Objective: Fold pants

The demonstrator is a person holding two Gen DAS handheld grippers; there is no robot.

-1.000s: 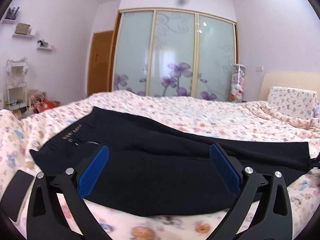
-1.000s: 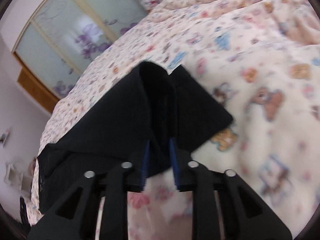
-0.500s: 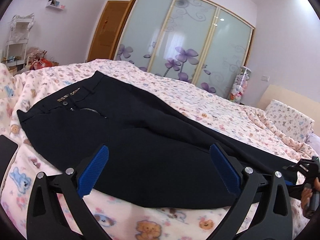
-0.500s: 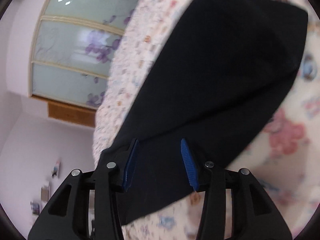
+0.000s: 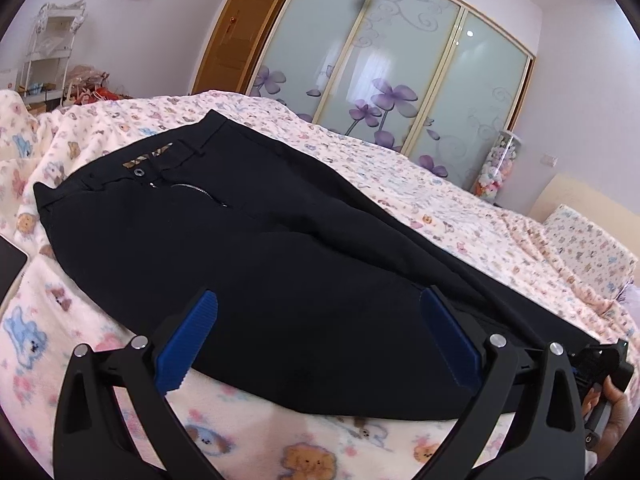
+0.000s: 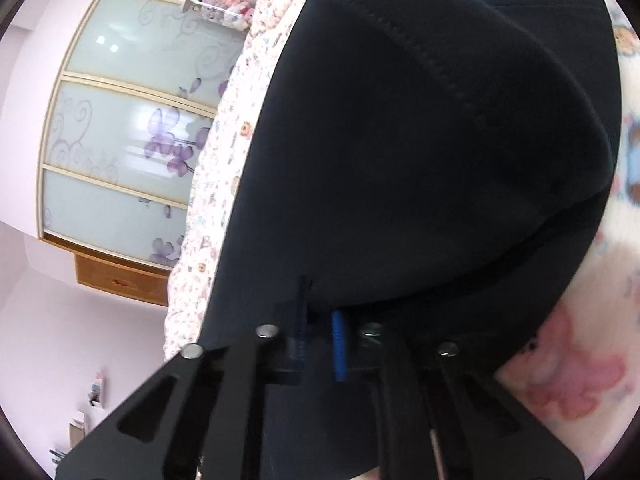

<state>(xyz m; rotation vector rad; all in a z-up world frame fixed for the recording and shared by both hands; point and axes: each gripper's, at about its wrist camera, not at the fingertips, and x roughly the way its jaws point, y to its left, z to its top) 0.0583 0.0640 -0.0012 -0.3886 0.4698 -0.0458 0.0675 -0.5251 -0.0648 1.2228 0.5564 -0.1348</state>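
Observation:
Black pants point(image 5: 248, 248) lie flat on the bed, waistband with button and open zipper at the far left, legs running to the right. My left gripper point(image 5: 320, 340) is open and empty, hovering over the near edge of the pants at mid-leg. My right gripper point(image 6: 320, 344) is shut on the hem end of the pants point(image 6: 420, 140), and the cloth drapes over its fingers. The right gripper also shows in the left wrist view point(image 5: 600, 364) at the far right end of the legs.
The bed is covered by a pink cartoon-print blanket point(image 5: 460, 208). A dark flat device point(image 5: 10, 264) lies at the left edge. A pillow point(image 5: 588, 244) is at the right, a sliding-door wardrobe point(image 5: 380, 60) behind.
My right gripper opened half a second ago and has now closed on the hem of the pants. My left gripper rose and tilted, staying open.

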